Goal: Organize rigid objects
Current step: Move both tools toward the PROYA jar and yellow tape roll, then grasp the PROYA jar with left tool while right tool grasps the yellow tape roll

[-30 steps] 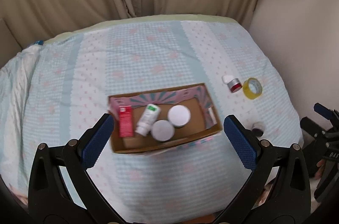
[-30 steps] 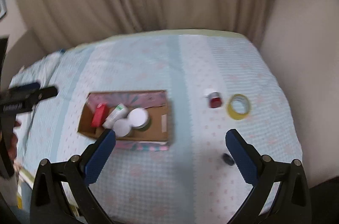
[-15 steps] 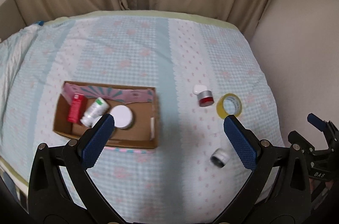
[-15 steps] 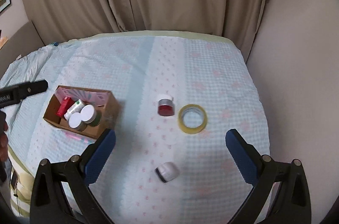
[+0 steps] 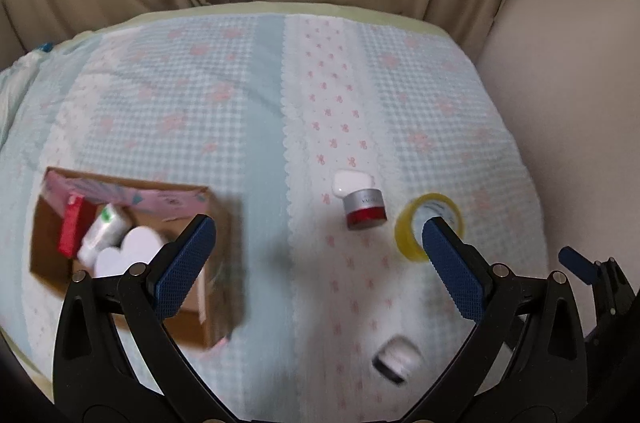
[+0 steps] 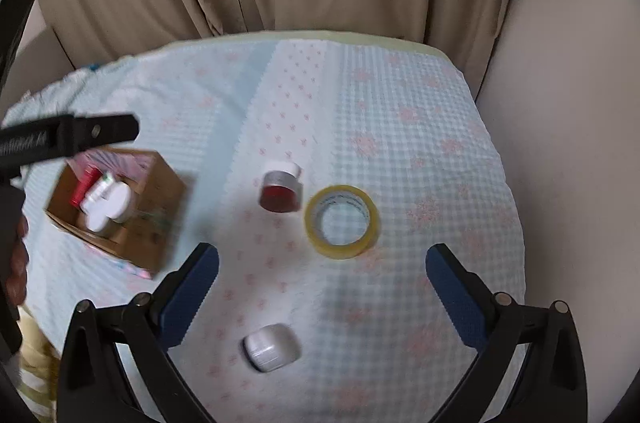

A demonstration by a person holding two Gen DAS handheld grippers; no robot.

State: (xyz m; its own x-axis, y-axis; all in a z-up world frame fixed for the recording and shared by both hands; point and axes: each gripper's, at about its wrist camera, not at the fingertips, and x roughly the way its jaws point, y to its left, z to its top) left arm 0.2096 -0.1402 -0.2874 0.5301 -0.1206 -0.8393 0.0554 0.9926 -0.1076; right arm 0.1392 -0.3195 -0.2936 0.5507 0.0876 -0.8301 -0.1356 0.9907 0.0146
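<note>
Right hand-held gripper hung spread and empty over the bed, the left hand-held gripper likewise, apparently lining up a pick. Nearest lay a small white jar on its side; beyond it the yellow tape roll and red-and-silver jar, just beside each other. Further left, the cardboard box held the bottles and lidded jars already gathered.

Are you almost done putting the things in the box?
Partly. The box already holds a red packet, a tube and two white-lidded jars. Both grippers, left and right, are open and hold nothing. Left on the bedspread: the red jar, the tape roll and a small white jar.
</note>
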